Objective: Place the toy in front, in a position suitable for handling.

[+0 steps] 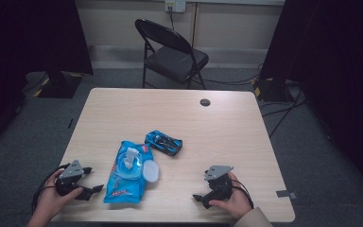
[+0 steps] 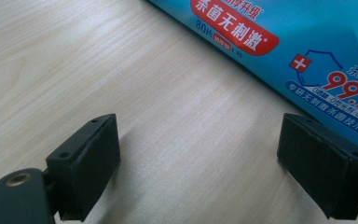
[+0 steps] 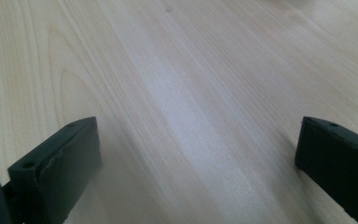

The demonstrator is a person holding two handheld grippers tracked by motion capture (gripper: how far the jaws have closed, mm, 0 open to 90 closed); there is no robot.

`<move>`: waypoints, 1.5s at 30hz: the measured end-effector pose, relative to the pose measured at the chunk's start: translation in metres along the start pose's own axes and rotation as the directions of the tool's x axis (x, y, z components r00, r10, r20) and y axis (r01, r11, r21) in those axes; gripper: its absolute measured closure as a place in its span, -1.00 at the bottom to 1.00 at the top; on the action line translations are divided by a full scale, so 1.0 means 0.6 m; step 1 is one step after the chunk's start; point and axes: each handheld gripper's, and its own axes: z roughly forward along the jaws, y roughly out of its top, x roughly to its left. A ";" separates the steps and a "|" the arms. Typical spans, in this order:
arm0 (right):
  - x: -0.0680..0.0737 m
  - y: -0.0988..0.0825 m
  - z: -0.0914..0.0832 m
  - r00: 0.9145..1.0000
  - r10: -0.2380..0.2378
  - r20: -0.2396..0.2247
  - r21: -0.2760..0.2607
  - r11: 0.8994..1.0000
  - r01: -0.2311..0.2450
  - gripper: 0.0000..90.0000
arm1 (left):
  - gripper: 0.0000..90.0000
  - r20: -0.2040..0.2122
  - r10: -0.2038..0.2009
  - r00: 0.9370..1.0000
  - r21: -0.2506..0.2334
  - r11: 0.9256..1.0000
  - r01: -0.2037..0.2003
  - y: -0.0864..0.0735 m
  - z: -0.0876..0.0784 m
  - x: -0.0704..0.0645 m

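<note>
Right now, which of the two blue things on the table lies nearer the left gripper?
The blue wipes pack, with its lid flipped open and a wipe sticking up. It lies right beside the left gripper; the blue toy car sits farther back.

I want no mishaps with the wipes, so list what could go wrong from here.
1. The wipes pack has its lid flipped open with a wipe sticking up; pulling it with nothing pinning the pack may lift or drag the whole pack.
2. The toy car lies close beside the pack, so a sliding pack could knock it.
3. The left gripper, open beside the pack, might pinch the soft wrapper instead of the wipe.
</note>
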 end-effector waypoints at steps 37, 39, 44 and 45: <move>-0.074 0.156 0.055 0.994 0.101 0.042 -0.049 0.994 -0.099 -0.70 | -0.72 -0.001 0.002 1.000 0.000 1.000 -0.002 0.000 0.000 0.000; -0.078 0.170 0.062 0.995 0.094 0.038 -0.048 0.995 -0.092 -0.70 | -0.72 -0.001 0.003 1.000 0.000 1.000 -0.003 0.000 0.000 0.000; -0.084 0.196 0.087 0.995 0.095 0.031 -0.041 0.995 -0.094 -0.70 | -0.72 -0.001 0.001 1.000 -0.001 1.000 -0.001 0.000 0.000 -0.001; -0.086 0.201 0.095 0.994 0.103 0.035 -0.044 0.994 -0.102 -0.70 | -0.72 -0.001 0.002 1.000 0.000 1.000 -0.002 0.000 0.000 0.000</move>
